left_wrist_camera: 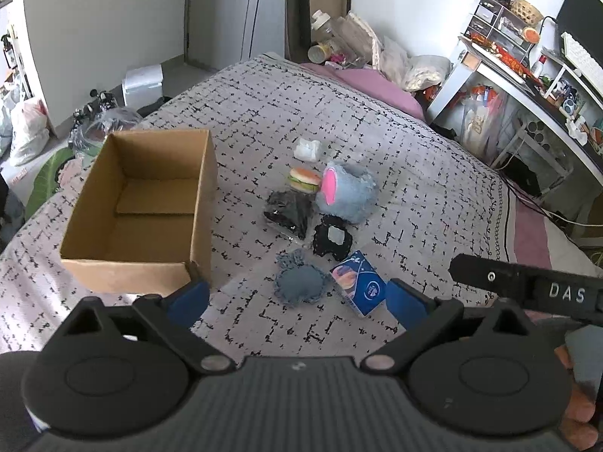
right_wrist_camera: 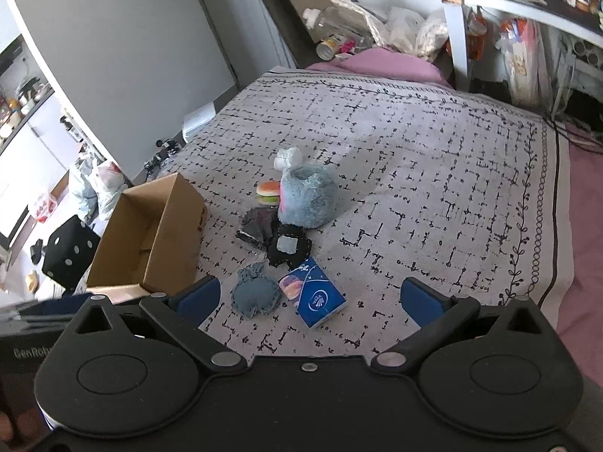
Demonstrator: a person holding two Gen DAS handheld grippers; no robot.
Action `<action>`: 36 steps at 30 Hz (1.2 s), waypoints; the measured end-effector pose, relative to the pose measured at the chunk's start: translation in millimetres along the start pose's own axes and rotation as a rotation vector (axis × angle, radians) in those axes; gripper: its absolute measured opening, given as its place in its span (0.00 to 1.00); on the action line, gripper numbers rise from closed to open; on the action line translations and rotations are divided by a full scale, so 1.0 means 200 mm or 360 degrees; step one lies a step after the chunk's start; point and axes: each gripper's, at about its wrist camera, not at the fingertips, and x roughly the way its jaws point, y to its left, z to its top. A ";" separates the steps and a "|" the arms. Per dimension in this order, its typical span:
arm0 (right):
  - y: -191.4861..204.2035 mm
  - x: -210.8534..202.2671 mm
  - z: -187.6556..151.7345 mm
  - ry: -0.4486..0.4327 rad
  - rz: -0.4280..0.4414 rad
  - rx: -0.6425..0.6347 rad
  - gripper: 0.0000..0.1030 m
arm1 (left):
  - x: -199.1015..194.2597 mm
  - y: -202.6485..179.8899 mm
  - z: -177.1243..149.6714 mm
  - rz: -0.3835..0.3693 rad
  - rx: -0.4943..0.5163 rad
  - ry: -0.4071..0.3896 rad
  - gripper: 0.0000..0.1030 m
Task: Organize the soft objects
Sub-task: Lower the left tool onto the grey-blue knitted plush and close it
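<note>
Overhead, both jaws gape empty; box (left_wrist_camera: 139, 207) sits left, bedspread (right_wrist_camera: 433, 173) bare rightward.

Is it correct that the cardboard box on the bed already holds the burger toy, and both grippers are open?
Not quite. The cardboard box is empty; the burger toy lies on the bed beside it, as the left wrist view shows. Both the left gripper and right gripper are open.

- Left wrist view looks down along its gripper (left_wrist_camera: 296, 295) over the bed (left_wrist_camera: 377, 128), near the cardboard box (left_wrist_camera: 143, 203).
- Right wrist view faces likewise from further right; both share the soft-object pile.
</note>
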 end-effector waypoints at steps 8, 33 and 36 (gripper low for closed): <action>-0.07 0.13 0.02 0.0100 -0.0023 0.0170 0.93 | 0.13 0.03 0.02 -0.0017 -0.0072 0.0041 0.89; -0.16 0.57 0.05 0.0427 0.0084 0.0573 0.81 | 0.65 0.08 0.02 -0.0028 -0.0277 0.0244 0.62; -0.16 0.63 0.05 0.0456 0.0063 0.0605 0.82 | 0.71 0.07 0.01 -0.0014 -0.0274 0.0262 0.62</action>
